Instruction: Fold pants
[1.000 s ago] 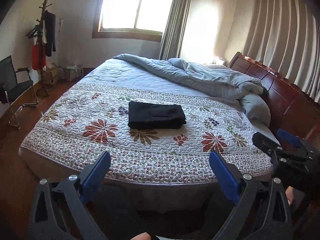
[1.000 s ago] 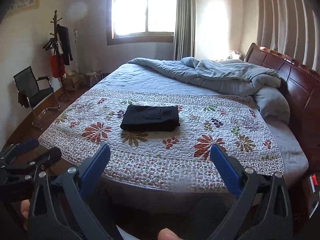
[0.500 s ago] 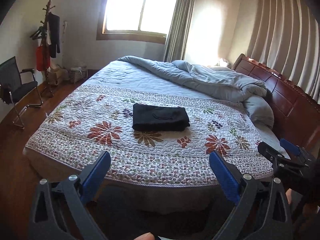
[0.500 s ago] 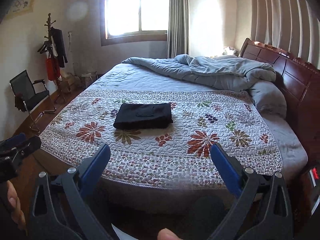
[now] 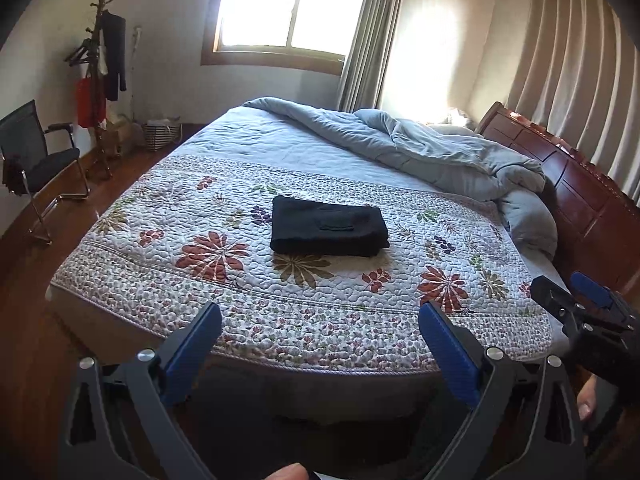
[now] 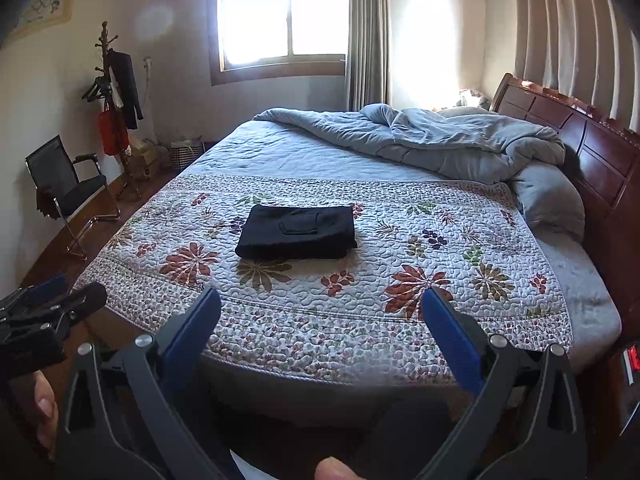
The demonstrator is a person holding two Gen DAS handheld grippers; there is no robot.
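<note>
Lying on the bed: black pants (image 5: 329, 231), folded into a compact rectangle, are seen on the floral quilt (image 5: 224, 292), near its middle and well apart from both tools.
Pants, surface detail: a pocket outline is visible on the top layer in the right wrist view.
Left tool (image 5: 320, 342): the blue-padded fingers (image 5: 196, 342) are spread wide with nothing held between them; the tool is held off the near edge of the bed, short of the quilt.
Right tool (image 6: 322, 330): the jaws are likewise spread wide and empty, held off the near edge of the bed.
Cross views: the right tool is seen at the right margin of the left wrist view, the left tool at the left margin of the right wrist view.
Grey duvet (image 6: 440, 144): bunched at the far side, against the wooden headboard (image 6: 592, 148).
Room, left side: a black chair (image 5: 36, 160) and a coat stand (image 5: 100, 80) are placed by the wall.
Window (image 6: 280, 16): bright daylight is admitted beyond the bed.
</note>
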